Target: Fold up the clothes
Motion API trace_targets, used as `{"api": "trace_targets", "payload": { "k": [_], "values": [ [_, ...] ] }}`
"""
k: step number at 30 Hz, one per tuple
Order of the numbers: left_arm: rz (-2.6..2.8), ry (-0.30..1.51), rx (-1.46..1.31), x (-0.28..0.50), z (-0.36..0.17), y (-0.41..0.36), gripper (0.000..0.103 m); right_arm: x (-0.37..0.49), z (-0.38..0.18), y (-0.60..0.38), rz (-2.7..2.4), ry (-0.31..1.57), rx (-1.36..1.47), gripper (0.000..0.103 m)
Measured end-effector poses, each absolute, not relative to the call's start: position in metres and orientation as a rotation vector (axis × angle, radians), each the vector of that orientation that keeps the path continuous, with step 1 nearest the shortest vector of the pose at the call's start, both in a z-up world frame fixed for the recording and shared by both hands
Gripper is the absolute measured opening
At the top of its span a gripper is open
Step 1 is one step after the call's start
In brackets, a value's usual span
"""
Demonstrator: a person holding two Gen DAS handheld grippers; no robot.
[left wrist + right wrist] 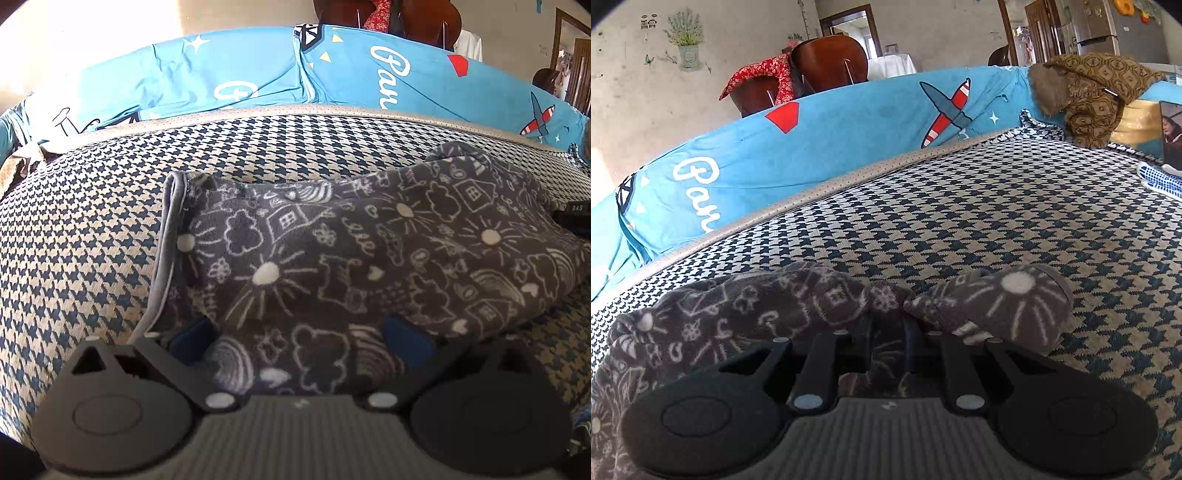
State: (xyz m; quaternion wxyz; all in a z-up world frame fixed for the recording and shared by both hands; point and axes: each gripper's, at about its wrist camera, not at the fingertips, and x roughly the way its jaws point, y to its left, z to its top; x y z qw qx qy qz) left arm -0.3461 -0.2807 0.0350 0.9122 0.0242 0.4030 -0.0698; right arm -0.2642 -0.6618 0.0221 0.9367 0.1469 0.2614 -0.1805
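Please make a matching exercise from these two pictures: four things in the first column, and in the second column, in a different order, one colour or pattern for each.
Things:
1. fleece garment
2. seat cover
3. backrest cover
4. cloth on the wooden chair

Colours or patterns:
A. red with small flowers
B. dark blue and beige houndstooth
C. grey with white doodles of suns, clouds and houses
D. bright blue with an aeroplane and white writing

Right pairs: 1-C, 2-B, 3-D, 4-A
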Motion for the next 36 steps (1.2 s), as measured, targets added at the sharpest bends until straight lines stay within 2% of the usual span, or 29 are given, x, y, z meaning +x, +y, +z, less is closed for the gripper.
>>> {"api": "trace_targets", "payload": {
  "k": [4, 13, 27, 36],
  "values": [
    [-0.149, 0.829, 0.049, -0.346, 0.036, -0.28, 0.103, -0.27, 0.03, -0.657, -0.36, 0.512, 0.295, 0.021],
    [-0.145, 0.825, 0.046, -0.348, 0.039, -0.282, 0.103, -0.297, 0.057, -0.625, -0.256, 0.477, 0.272, 0.026],
    [-0.151, 0.815, 0.043, -0.354, 0.044, -0.282, 0.103, -0.338, 0.06, -0.576, -0.068, 0.516, 0.271, 0.028],
    [-0.156, 0.8, 0.077, -0.364, 0.046, -0.283, 0.103, -0.358, 0.052, -0.541, 0.052, 0.551, 0.221, 0.033]
  ]
}}
